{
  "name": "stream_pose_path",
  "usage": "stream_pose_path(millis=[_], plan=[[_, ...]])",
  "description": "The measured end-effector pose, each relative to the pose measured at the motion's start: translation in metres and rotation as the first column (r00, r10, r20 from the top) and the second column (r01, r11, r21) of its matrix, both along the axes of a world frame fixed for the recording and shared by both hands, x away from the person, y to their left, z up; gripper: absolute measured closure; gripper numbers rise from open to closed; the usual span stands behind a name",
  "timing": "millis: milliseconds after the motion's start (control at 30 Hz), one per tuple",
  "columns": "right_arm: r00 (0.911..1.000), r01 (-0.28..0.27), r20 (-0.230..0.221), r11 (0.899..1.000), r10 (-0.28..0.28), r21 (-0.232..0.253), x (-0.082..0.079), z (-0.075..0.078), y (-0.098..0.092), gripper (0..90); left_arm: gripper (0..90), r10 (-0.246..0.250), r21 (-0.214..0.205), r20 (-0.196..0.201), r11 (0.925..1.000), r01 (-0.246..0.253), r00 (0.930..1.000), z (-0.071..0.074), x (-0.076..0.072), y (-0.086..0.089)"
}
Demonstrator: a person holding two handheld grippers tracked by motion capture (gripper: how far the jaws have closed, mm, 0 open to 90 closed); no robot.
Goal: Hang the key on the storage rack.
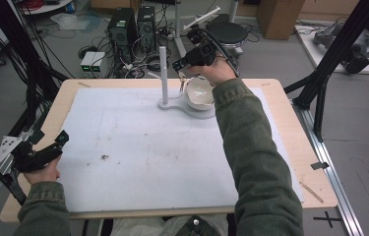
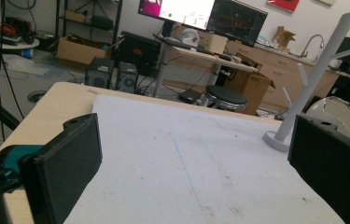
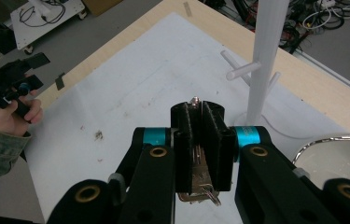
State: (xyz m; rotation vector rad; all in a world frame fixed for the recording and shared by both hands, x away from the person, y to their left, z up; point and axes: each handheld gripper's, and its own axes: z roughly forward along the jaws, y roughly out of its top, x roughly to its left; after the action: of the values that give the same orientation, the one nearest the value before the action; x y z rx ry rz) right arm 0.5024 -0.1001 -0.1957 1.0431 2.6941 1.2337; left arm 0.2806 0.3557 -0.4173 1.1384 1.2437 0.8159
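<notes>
High view is looking down on a wooden table [image 1: 290, 142] with a big white mat [image 1: 138, 142] on it. At the far side of the mat a white stand [image 1: 164, 73] with little pegs is standing up straight. A white bowl [image 1: 199, 93] is sitting on the same flat base, just beside the post.

The right gripper [image 1: 181, 65] is hanging in the air above the bowl, near the top of the stand. In the right gripper view its fingers [image 3: 212, 140] are pressing close together on a small bunch of keys [image 3: 200, 179]. A bit of metal is poking out at the tips, and more is hanging down under the fingers. The keys are up in the air, not touching the mat.

The left gripper [image 1: 49, 147] is sitting low at the near left edge of the table, well apart from the stand. In the left gripper view its fingers [image 2: 70, 158] are standing wide apart and holding nothing.

A small dark speck [image 1: 104, 157] is lying on the mat.
</notes>
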Motion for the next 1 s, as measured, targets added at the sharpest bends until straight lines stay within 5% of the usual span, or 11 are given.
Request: stream_pose_path(millis=[1000], plan=[[0.9998,-0.001,0.021,1.000,0.001,0.004,0.045,-0.003,0.049,82.5,3.3,-0.017,-0.007,-0.013,0.9998,0.017,0.9998,-0.002,0.003,-0.001]])
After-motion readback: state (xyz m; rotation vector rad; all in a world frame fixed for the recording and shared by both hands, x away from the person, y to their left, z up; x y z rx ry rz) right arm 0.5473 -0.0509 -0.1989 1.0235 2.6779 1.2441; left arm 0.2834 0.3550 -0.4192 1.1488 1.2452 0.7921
